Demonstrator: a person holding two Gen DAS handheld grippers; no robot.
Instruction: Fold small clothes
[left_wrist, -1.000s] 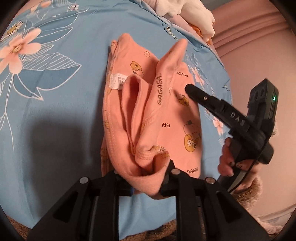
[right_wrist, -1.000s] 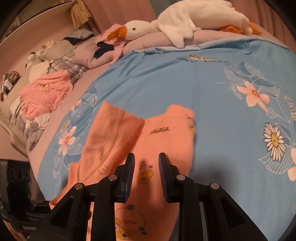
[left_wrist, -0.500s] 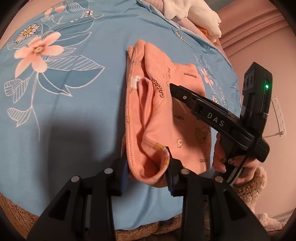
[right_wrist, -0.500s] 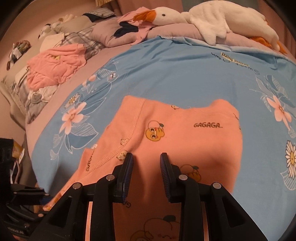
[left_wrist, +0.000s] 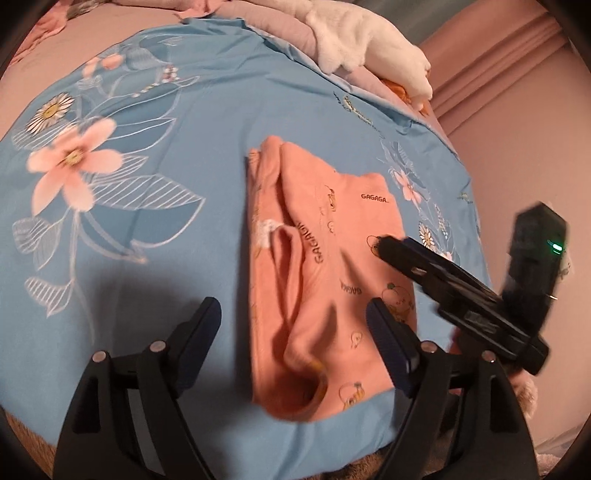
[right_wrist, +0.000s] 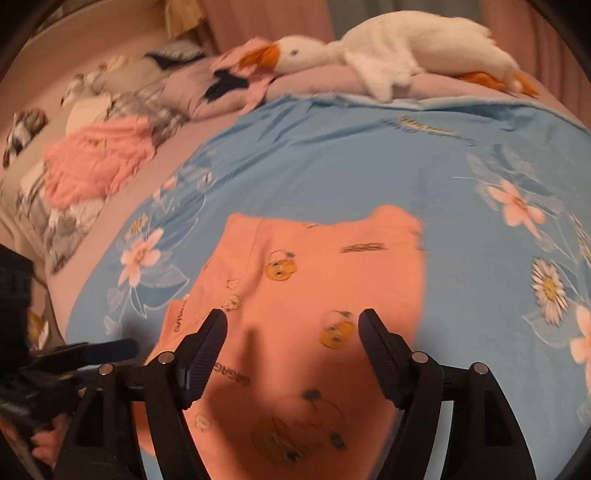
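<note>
Orange garment (left_wrist: 332, 280) is lying loosely folded on the bed (left_wrist: 184, 147), its layers risking springing apart now both the left gripper (left_wrist: 295, 332) and the right gripper (right_wrist: 291, 339), just opening wide, are holding nothing.

Peach baby garment (left_wrist: 332, 266), cartoon prints, "GAGAGA" lettering, folded, lying flat on blue floral sheet (left_wrist: 147, 258)

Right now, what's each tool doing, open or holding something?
Left tool: open, jaws just spread; the peach garment lies between them, released.
Right tool: open, jaws just spread, holding nothing, above the same garment.
</note>
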